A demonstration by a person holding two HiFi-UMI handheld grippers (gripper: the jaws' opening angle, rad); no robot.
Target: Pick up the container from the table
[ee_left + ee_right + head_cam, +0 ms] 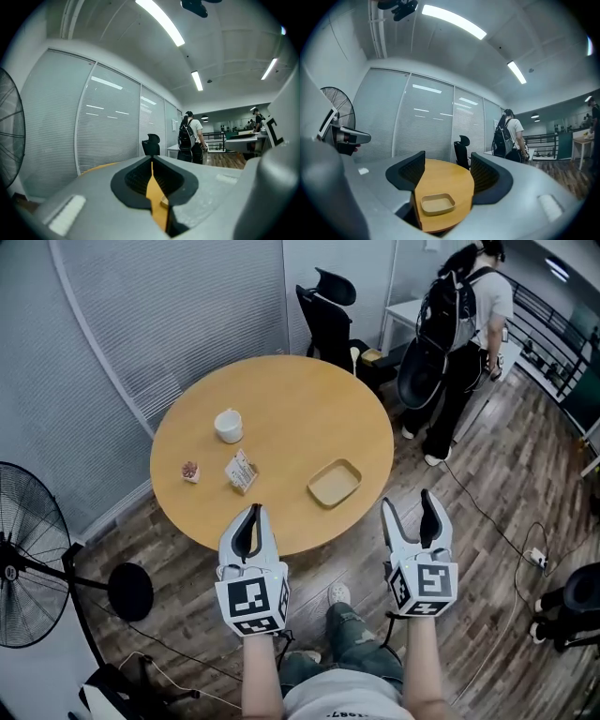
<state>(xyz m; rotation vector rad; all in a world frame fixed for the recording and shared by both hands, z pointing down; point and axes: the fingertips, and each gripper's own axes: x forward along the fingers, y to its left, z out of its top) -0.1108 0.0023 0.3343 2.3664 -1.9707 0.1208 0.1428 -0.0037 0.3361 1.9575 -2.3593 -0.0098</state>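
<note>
The shallow tan container (pixel 335 482) lies on the round wooden table (pixel 291 399), near its front right edge and untouched. In the right gripper view it shows between the right gripper's (pixel 407 504) wide-apart, empty jaws. The left gripper (pixel 250 514) hangs at the table's near edge, jaws pressed together on nothing. A white cup (pixel 228 425) and a small card stand (pixel 241 471) sit further left.

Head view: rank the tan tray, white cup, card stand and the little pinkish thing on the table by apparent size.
1. tan tray, clearly largest.
2-3. white cup and card stand look about alike, so they are not ranked.
4. small pinkish item, smallest.
</note>
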